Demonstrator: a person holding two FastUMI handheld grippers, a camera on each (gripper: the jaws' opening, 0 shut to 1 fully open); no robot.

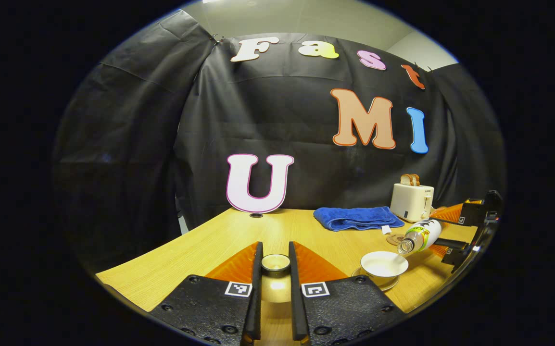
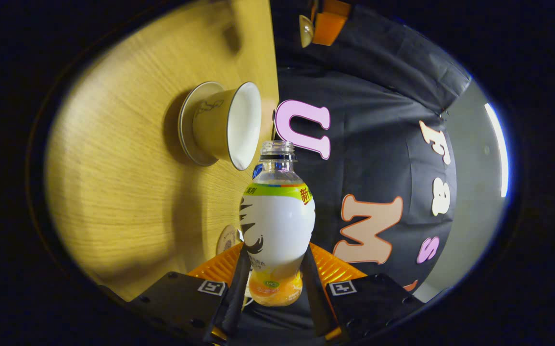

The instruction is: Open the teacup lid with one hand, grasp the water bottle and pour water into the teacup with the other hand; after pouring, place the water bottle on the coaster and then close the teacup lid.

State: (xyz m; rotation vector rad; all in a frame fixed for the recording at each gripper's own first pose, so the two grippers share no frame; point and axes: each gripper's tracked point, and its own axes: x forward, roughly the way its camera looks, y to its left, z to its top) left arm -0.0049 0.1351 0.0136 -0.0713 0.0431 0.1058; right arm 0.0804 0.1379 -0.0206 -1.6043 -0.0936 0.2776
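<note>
Over the open teacup (image 1: 384,264) on the worktop (image 1: 220,240), your right gripper (image 2: 271,283) has its fingers clamped on the tipped bottle (image 2: 277,221), left gripper (image 1: 275,269) pinching the lid (image 1: 275,262) aside: tilt slowly, mouth above the bowl.

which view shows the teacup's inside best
The left gripper view: it looks down into the open teacup on its saucer, with the water bottle tipped mouth-first at its rim. The right gripper view shows the cup side-on, so its pale inside appears only at a steep slant.
</note>
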